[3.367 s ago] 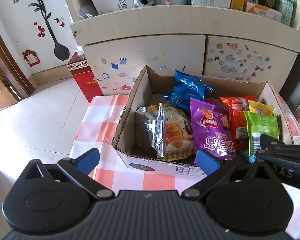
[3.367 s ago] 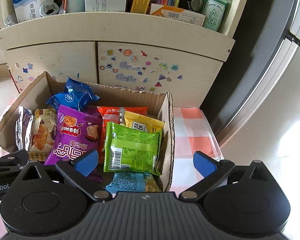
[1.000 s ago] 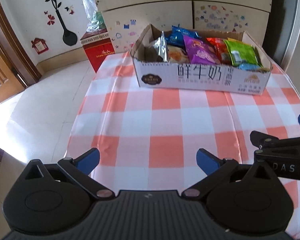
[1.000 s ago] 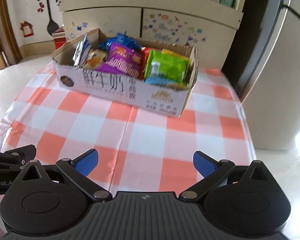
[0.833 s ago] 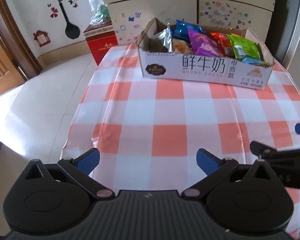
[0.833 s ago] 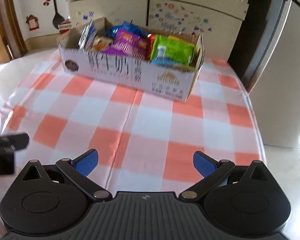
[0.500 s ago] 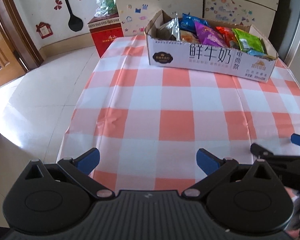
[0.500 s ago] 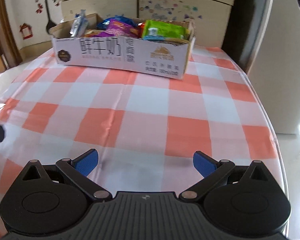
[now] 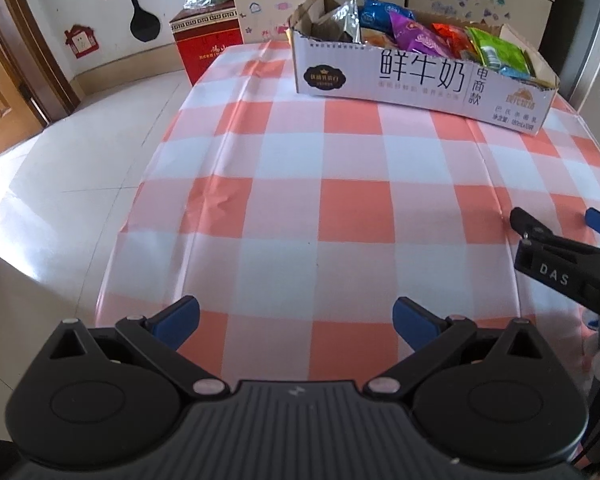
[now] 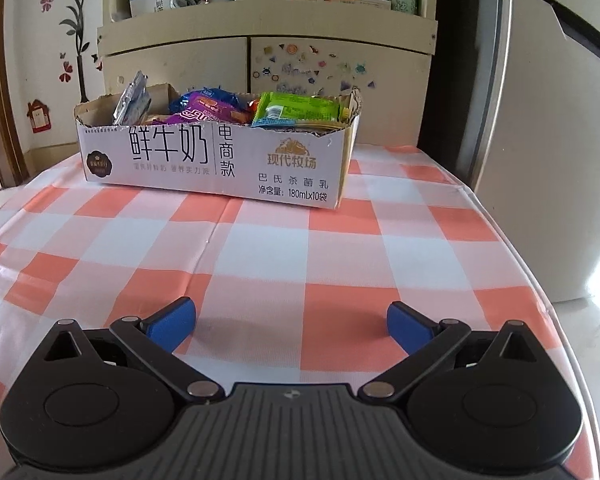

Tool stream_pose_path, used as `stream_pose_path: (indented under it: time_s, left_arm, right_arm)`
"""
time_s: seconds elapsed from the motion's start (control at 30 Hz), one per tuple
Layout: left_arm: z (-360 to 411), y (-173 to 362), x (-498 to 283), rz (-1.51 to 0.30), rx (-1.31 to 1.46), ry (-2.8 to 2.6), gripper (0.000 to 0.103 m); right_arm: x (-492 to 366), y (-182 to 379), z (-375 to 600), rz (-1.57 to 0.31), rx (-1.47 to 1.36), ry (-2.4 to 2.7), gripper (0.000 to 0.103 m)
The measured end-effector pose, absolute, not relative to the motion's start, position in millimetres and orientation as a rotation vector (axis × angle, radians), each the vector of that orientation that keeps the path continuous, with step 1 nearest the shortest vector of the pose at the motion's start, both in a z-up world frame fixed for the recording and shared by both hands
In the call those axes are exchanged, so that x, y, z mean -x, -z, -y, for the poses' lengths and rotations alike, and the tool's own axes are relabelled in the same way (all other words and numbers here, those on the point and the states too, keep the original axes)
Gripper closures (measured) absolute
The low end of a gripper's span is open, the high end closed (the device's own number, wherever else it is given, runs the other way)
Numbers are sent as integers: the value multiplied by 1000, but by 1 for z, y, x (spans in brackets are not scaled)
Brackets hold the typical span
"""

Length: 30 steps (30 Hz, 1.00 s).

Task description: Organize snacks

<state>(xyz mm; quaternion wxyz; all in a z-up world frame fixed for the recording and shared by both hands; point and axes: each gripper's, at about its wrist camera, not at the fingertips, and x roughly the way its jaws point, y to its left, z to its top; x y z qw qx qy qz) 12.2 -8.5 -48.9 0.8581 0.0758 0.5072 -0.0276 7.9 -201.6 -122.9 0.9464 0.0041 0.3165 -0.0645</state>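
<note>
Checked orange-and-white cloth covers the bench (image 10: 260, 248), with a sticker-dotted cabinet (image 10: 332, 68) behind it. At 12 o'clock in the right wrist view sits the cardboard milk carton box (image 10: 220, 160), its top cut away so packets can stand on edge: a silver packet (image 10: 134, 100) at its left end, a purple packet (image 10: 204, 110) mid-box, a green packet (image 10: 300, 110) toward the right end. No snack lies loose on the cloth, suggesting the sorting is finished. The left gripper (image 9: 296, 314) and right gripper (image 10: 288, 320) both hang low at the near edge, well apart from the box, fingers spread wide and empty, seemingly parked clear of the load.
</note>
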Motion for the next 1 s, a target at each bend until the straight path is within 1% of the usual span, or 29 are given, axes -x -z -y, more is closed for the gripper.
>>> stream_pose_path:
  time_s: [0.7,1.0]
  left_arm:
    - [5,55,-20,-1114,-117,52,1]
    - [4,69,-27,-1151,-132,42,1]
  right_arm:
    - [-9,123,201,-643,-2,130,0]
    - [-9,123,201,-643,-2,130,0]
